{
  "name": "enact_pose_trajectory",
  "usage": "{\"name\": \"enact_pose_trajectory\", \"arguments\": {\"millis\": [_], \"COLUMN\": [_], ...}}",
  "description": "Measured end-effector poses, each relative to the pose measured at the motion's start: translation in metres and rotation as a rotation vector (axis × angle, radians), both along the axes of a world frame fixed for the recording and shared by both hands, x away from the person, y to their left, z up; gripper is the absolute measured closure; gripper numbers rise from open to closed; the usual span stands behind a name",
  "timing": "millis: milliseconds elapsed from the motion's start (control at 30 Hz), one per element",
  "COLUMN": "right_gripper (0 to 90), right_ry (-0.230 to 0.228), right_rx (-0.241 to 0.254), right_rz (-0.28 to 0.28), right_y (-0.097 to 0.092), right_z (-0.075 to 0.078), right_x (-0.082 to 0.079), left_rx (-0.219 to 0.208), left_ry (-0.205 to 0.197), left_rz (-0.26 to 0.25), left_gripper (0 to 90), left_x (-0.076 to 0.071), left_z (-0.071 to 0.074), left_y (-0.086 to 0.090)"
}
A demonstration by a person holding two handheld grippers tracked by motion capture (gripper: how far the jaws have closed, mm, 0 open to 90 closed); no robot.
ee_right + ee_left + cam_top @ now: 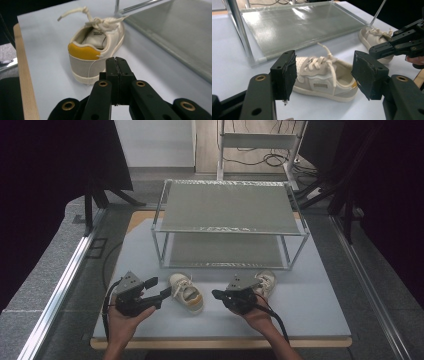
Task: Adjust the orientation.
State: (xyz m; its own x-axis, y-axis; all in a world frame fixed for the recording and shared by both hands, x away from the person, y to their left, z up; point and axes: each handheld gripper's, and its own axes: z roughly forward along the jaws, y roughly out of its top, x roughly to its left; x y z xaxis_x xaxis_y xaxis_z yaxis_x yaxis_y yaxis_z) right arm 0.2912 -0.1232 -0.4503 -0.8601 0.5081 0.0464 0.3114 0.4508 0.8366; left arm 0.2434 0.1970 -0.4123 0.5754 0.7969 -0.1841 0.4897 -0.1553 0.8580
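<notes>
Two small cream sneakers lie on the pale blue mat in front of a metal rack. The left sneaker (186,292) (324,77) (95,50) has a yellow heel tab. My left gripper (159,287) (325,70) is open, and its jaws frame that sneaker from the side without touching it. My right gripper (217,294) (116,65) is shut on nothing, pointing at the yellow heel from a short way off. Behind my right gripper (397,45) lies the second sneaker (265,282) (374,37), near the rack's front right leg.
The two-shelf metal rack (230,207) (299,25) (175,32) stands at the middle of the mat, both shelves bare. The table's wooden front edge (23,82) runs close to my hands. Cables trail from both grippers.
</notes>
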Motion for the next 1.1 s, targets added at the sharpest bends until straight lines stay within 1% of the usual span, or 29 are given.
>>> {"name": "enact_pose_trajectory", "arguments": {"millis": [33,133,167,333,400,433,500,533,633,700,733,800,867,900,933,967,1100], "right_gripper": [89.4,89.4,89.4,89.4,89.4,89.4,89.4,89.4,89.4,89.3,89.3,89.3,89.2,88.8,88.8,88.3,87.5], "right_ry": [0.007,0.009,0.011,0.009,0.007,-0.001,0.004,0.007,0.003,0.002,0.002,0.0,0.006,0.008,0.008,0.008,0.014], "right_rx": [-0.015,-0.03,-0.045,-0.069,-0.081,-0.086,-0.084,-0.075,-0.078,-0.082,-0.082,-0.078,-0.075,-0.075,-0.075,-0.077,-0.078], "right_rz": [0.004,0.005,0.009,0.021,0.037,0.037,0.042,0.061,0.074,0.094,0.094,0.105,0.11,0.118,0.118,0.128,0.146], "right_y": [0.006,0.01,0.015,0.024,0.03,0.031,0.032,0.034,0.037,0.045,0.045,0.053,0.055,0.061,0.061,0.066,0.072], "right_z": [-0.005,-0.009,-0.013,-0.018,-0.021,-0.022,-0.022,-0.021,-0.021,-0.022,-0.022,-0.024,-0.024,-0.024,-0.024,-0.024,-0.025], "right_x": [0.001,0.002,0.002,0.002,0.0,0.0,0.0,-0.002,-0.004,-0.008,-0.008,-0.01,-0.01,-0.01,-0.01,-0.011,-0.011], "left_rx": [-0.002,-0.003,-0.003,0.0,-0.003,-0.004,-0.003,-0.004,-0.004,-0.008,-0.008,-0.009,-0.015,-0.017,-0.017,-0.017,-0.017], "left_ry": [0.004,0.004,0.004,0.006,0.002,0.001,0.001,0.001,0.001,-0.002,-0.002,-0.004,-0.004,-0.003,-0.003,-0.002,-0.001], "left_rz": [0.004,0.004,0.003,0.002,-0.001,-0.002,-0.004,-0.006,-0.009,-0.012,-0.012,-0.016,-0.017,-0.019,-0.019,-0.02,-0.02], "left_gripper": [36.3,36.3,36.3,36.3,36.4,36.4,36.4,36.5,36.4,36.5,36.4,36.5,36.5,36.5,36.5,36.5,36.5], "left_x": [0.0,-0.001,-0.001,-0.001,-0.002,-0.002,-0.002,-0.002,-0.002,-0.002,-0.002,-0.001,-0.001,-0.001,-0.001,-0.002,-0.004], "left_z": [-0.001,-0.001,-0.001,-0.002,-0.001,0.0,0.0,0.001,0.001,0.002,0.002,0.003,0.003,0.003,0.003,0.002,0.001], "left_y": [0.0,0.0,-0.001,-0.001,-0.001,-0.001,-0.001,-0.001,-0.001,-0.001,-0.001,0.0,0.002,0.003,0.003,0.004,0.007]}}
